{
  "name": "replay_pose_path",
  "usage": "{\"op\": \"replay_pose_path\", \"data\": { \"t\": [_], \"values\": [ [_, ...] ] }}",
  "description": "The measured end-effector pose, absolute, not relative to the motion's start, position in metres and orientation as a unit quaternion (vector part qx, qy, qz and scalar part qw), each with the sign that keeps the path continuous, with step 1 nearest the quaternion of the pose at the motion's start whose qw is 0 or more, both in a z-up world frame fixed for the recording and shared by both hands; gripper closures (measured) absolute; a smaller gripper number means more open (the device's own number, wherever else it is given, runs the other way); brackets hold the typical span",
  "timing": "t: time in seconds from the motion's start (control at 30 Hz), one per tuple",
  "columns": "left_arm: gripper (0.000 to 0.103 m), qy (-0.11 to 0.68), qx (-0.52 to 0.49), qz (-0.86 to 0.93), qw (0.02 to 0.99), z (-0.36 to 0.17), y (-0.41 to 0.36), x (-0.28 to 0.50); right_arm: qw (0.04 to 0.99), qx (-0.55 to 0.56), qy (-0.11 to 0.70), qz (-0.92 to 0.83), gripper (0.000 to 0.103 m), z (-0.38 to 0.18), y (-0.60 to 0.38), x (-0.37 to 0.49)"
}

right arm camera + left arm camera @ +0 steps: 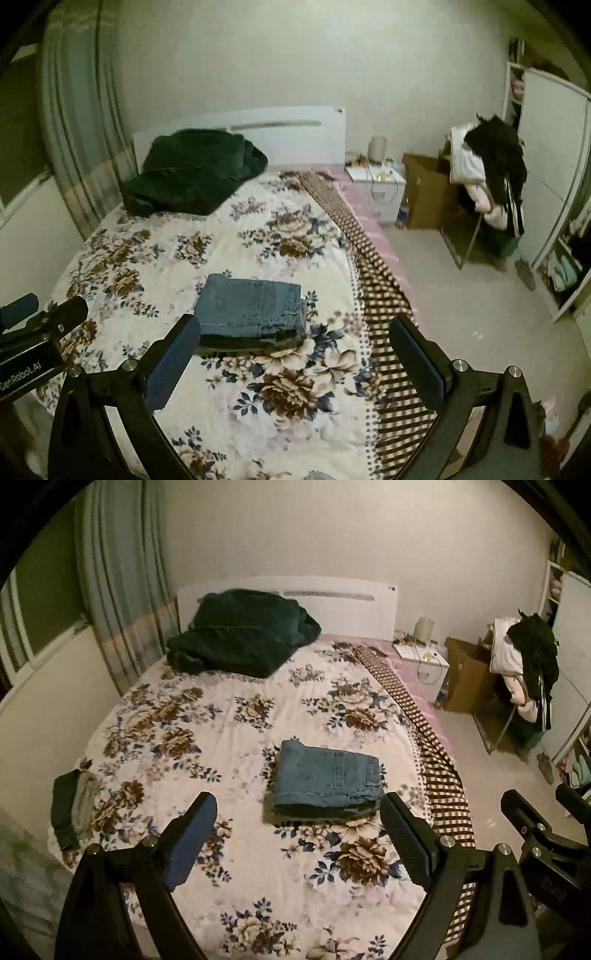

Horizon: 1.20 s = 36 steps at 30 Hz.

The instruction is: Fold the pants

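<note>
The folded blue denim pants (327, 781) lie square on the floral bedspread (207, 716); both the left gripper (299, 812) and the right gripper (295, 334) gape empty above (any careless brush could topple the stack).

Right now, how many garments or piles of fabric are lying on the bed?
3: folded jeans mid-bed near the grippers, a dark green heap by the headboard, a small dark item at the left edge. More may be hidden.

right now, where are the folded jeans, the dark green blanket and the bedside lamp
folded jeans (327, 777): left wrist view, middle of the top denim layer
dark green blanket (240, 633): left wrist view, centre of the heap by the headboard
bedside lamp (377, 147): right wrist view, on its pale shade
</note>
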<state>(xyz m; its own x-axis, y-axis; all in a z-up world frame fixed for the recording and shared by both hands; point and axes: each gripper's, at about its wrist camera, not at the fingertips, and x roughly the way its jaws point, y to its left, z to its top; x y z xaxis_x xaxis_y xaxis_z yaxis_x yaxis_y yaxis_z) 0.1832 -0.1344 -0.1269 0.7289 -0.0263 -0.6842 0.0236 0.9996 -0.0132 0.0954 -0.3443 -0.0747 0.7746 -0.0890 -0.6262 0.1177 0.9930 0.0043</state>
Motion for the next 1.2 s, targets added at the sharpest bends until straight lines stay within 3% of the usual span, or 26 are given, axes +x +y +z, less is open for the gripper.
{"op": "replay_pose_path", "data": {
  "t": [0.4, 0.47, 1.2],
  "values": [
    [0.012, 0.354, -0.005, -0.020, 0.935, -0.092, -0.129, 0.123, 0.953, 0.018, 0.297, -0.058, 0.000, -0.002, -0.339, -0.004],
    [0.002, 0.351, -0.006, -0.020, 0.936, -0.090, -0.128, 0.117, 0.954, 0.023, 0.295, -0.058, 0.000, 0.003, -0.338, -0.010],
    [0.001, 0.353, 0.001, -0.010, 0.935, -0.096, -0.123, 0.103, 0.947, 0.018, 0.315, -0.062, 0.000, -0.005, -0.337, -0.019]
  ]
}}
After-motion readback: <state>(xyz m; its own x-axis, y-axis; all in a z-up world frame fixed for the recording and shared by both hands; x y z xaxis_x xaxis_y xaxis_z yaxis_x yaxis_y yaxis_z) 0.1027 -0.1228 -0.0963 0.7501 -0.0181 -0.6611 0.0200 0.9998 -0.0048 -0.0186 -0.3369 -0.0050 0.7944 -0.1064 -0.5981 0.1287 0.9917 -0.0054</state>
